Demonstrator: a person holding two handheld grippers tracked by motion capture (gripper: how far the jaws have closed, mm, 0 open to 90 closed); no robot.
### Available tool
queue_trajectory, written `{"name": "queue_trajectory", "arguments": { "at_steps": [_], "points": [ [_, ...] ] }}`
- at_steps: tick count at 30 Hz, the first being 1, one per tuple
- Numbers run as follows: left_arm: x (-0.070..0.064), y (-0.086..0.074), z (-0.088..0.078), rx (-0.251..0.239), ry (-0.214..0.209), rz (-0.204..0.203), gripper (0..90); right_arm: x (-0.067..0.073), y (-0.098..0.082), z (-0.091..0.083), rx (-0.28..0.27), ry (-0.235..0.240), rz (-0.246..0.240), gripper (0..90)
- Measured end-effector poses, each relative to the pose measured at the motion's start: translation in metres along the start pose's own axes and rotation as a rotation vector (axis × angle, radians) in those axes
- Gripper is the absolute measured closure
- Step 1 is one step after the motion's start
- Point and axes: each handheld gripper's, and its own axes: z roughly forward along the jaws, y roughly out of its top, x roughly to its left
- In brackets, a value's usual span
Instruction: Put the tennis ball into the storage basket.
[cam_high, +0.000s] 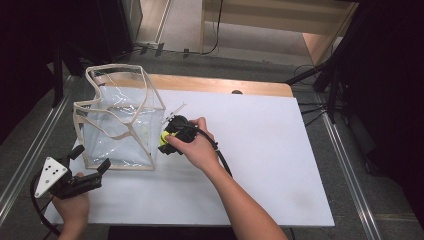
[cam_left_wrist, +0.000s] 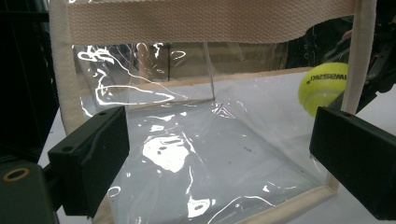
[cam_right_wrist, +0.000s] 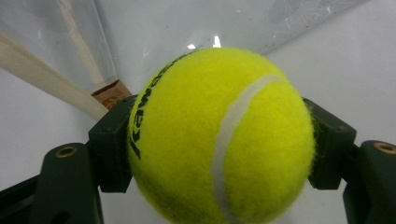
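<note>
R tongs (cam_high: 166, 140) clenched on tennis ball (cam_right_wrist: 219, 135), forearm reaching diagonally to clear bag (cam_high: 120, 125); L tongs (cam_high: 90, 162) released, low at bag's near corner on bench (cam_high: 260, 165).

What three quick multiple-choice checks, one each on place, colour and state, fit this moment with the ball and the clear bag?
1. Where is the tennis ball?
A inside the bag
B outside, beside the clear bag
C on the floor
2. What colour is the ball?
A yellow-green
B orange
C white
3. How is the left gripper?
A shut on the strap
B shut on the ball
C open

B: the right gripper clamps it by the bag's wall.
A: its felt is yellow-green.
C: its jaws stand apart before the bag.
</note>
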Motion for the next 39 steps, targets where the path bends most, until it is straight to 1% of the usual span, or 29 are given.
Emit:
{"name": "queue_trajectory", "arguments": {
  "at_steps": [2, 3, 8, 9, 12, 14, 18, 19, 22, 23, 24, 25, 27, 35, 36, 39],
  "points": [
    [0.0, 0.0, 0.0, -0.001, -0.002, 0.0, 5.4, 0.0, 0.002, -0.002, -0.002, 0.007, -0.012, 24.3],
    [0.0, 0.0, 0.0, 0.0, -0.001, 0.0, 5.4, 0.001, 0.003, -0.003, -0.005, 0.007, 0.003, 24.3],
    [0.0, 0.0, 0.0, -0.002, -0.002, 0.0, 5.4, 0.002, 0.007, -0.008, -0.013, 0.018, -0.01, 24.3],
    [0.0, 0.0, 0.0, -0.002, -0.001, 0.001, 5.4, 0.002, 0.008, -0.009, -0.017, 0.022, -0.003, 24.3],
    [0.0, 0.0, 0.0, -0.001, -0.001, 0.001, 5.4, 0.002, 0.011, -0.013, -0.023, 0.02, -0.017, 24.3],
    [0.0, 0.0, 0.0, -0.001, -0.002, -0.001, 5.4, 0.003, 0.013, -0.016, -0.03, 0.022, -0.006, 24.3],
    [0.0, 0.0, 0.0, 0.005, 0.002, 0.002, 5.4, 0.004, 0.016, -0.022, -0.037, 0.023, -0.006, 24.3],
    [0.0, 0.0, 0.0, 0.002, -0.001, 0.002, 5.3, 0.004, 0.017, -0.023, -0.036, 0.03, -0.011, 24.3],
    [-0.001, 0.0, 0.0, 0.0, 0.001, 0.0, 5.3, 0.004, 0.02, -0.027, -0.04, 0.03, -0.013, 24.3],
    [-0.001, 0.0, 0.001, -0.001, -0.001, -0.003, 5.4, 0.003, 0.021, -0.028, -0.042, 0.032, -0.027, 24.3],
    [-0.001, 0.0, 0.001, -0.002, 0.0, -0.003, 5.4, 0.004, 0.022, -0.03, -0.041, 0.029, -0.03, 24.3],
    [-0.001, 0.0, 0.001, -0.003, -0.001, -0.003, 5.4, 0.004, 0.023, -0.031, -0.045, 0.035, -0.024, 24.3],
    [-0.001, 0.0, 0.0, 0.0, 0.0, -0.001, 5.4, 0.004, 0.025, -0.033, -0.046, 0.039, -0.028, 24.3],
    [-0.001, 0.0, 0.001, -0.001, 0.0, -0.003, 5.4, 0.005, 0.032, -0.042, -0.053, 0.039, -0.048, 24.3],
    [-0.001, 0.0, 0.001, -0.002, 0.0, -0.003, 5.4, 0.006, 0.033, -0.043, -0.053, 0.037, -0.04, 24.3],
    [-0.001, 0.0, 0.001, -0.001, 0.0, -0.004, 5.4, 0.006, 0.035, -0.046, -0.059, 0.041, -0.046, 24.3]
  ]
}}
